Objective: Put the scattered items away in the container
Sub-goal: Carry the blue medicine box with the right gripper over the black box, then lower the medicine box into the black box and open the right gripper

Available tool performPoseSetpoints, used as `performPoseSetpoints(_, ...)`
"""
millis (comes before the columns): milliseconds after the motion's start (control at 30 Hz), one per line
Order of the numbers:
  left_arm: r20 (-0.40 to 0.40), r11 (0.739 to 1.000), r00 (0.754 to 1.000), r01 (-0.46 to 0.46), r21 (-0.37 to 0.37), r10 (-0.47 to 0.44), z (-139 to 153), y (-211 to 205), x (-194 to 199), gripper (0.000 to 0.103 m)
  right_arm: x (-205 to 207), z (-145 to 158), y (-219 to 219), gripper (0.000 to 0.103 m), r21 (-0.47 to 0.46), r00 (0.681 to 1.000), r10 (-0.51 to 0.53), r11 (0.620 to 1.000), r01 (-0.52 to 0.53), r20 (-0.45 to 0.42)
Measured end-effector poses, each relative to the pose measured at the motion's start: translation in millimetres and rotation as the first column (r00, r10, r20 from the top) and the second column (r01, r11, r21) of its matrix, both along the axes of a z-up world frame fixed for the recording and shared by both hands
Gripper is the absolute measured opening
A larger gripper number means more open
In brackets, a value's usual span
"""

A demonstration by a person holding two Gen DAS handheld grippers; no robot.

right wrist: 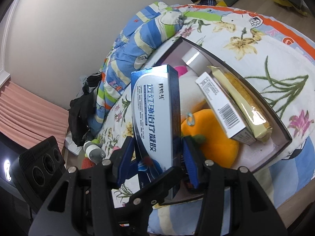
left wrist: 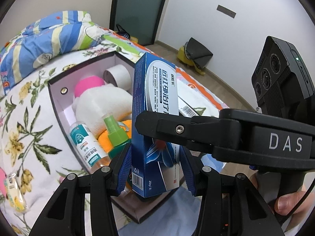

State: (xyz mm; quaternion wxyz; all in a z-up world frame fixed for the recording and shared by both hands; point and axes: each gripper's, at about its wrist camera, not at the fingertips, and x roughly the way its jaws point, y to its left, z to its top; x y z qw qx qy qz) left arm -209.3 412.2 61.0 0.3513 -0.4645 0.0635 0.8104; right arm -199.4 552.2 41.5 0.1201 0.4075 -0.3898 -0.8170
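A tall blue medicine box point(left wrist: 155, 102) point(right wrist: 155, 106) stands upright over the near end of the open dark-rimmed container point(left wrist: 59, 102) point(right wrist: 275, 153). My left gripper point(left wrist: 156, 167) is shut on the box's lower end, its blue pads point(left wrist: 125, 167) against both sides. My right gripper point(right wrist: 157, 157) is shut on the same box and reaches across from the right in the left wrist view point(left wrist: 149, 122). Inside the container lie a white and pink plush point(left wrist: 98, 102), an orange plush point(right wrist: 212, 135), a sanitizer bottle point(left wrist: 86, 143), a green spray bottle point(left wrist: 116, 135), a white roll point(left wrist: 120, 74) and a white carton point(right wrist: 222, 106).
The container sits on a floral bedspread point(left wrist: 29, 129). A bundled blue striped quilt point(left wrist: 45, 39) lies behind it. A small yellow packet point(left wrist: 15, 192) rests on the bed at the left, a grey toy point(right wrist: 92, 149) near the bed's edge. A person's thumb point(left wrist: 289, 202) grips the right handle.
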Motion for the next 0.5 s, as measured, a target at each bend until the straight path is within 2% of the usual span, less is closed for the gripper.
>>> performPoseSetpoints(200,0.027,1.0,1.0,0.006,-0.005,-0.006,-16,9,-9,0.049,-8,-15,7,0.05,0.01,1.0,-0.003,1.0,0.003,0.023)
performPoseSetpoints(500,0.038,1.0,0.999,0.009,-0.008,-0.009,-24,11,-15,0.048,-13,-25,11,0.05,0.012,1.0,-0.002,1.0,0.002,0.028)
